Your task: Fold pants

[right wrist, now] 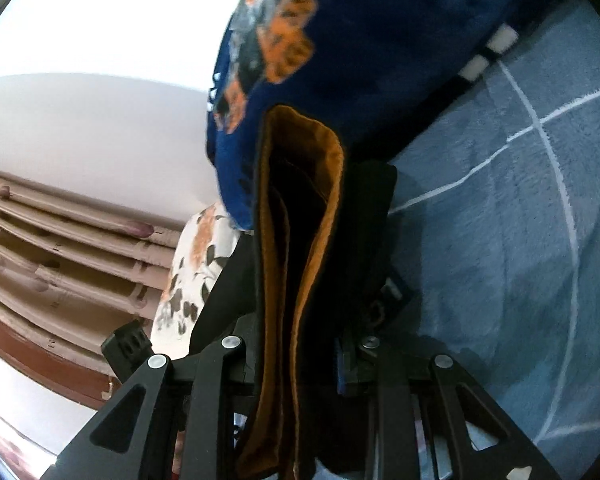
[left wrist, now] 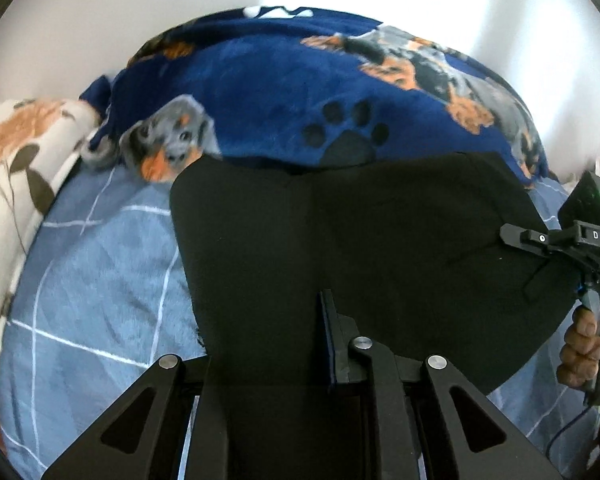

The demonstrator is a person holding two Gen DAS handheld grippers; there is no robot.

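pants [left wrist: 340, 240]: black, matte, soft knit; spread flat on bed [left wrist: 92, 280], far edge touching the dog-print blanket [left wrist: 260, 80]
lining [right wrist: 300, 240]: tan-orange inside the hem/waist, seen in the right wrist view
left claw [left wrist: 268, 344]: closed on black pants fabric
right claw [right wrist: 296, 344]: clamped on layered pants edge
bed: blue plush sheet, white grid lines
risk: layers likely slip from right claw, fabric thick and limp; fold could snag the fleece blanket

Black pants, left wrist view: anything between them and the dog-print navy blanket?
Nothing: the black pants overlap the dog-print navy fleece blanket directly, covering the lower edge of its paw print. Left wrist view shows it.
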